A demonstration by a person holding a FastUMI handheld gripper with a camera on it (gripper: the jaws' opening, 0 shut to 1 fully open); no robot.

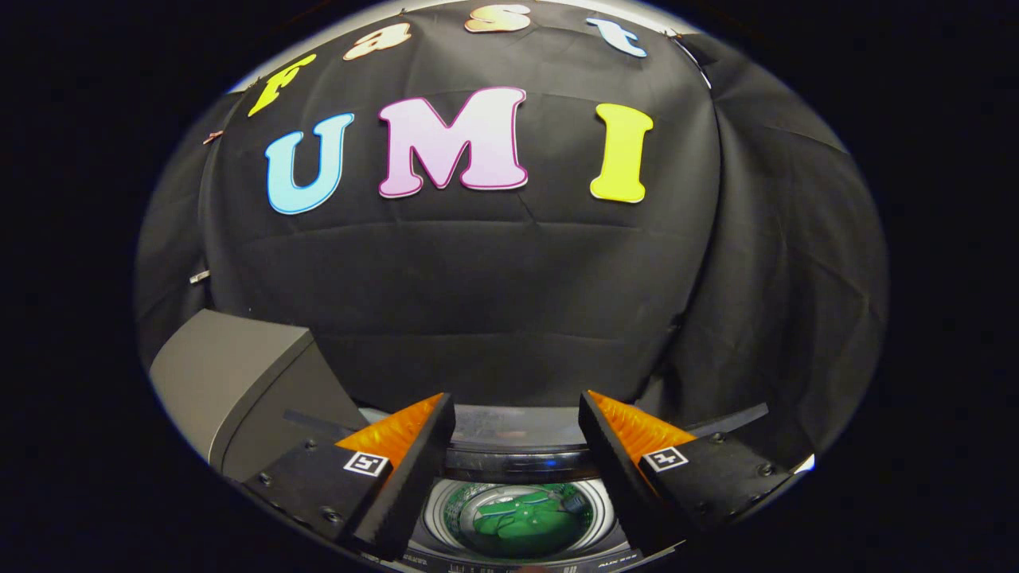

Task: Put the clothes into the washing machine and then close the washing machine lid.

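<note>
Top-loading washing machine (521,458) seen from above, its round drum rimmed in pale ribbed plastic. A green garment (521,521), crumpled and soft, lies inside the drum. The gripper (517,414) is held above the opening, fingers spread wide with nothing between them; the drum shows through the gap. The raised lid (231,382), a flat grey panel, stands tilted beside the machine. Black cloth hangs in folds behind the machine.

Dim booth, sharp centre, strong fisheye bend at edges, glare on washing machine (517,458) rim w/ lit drum.
</note>
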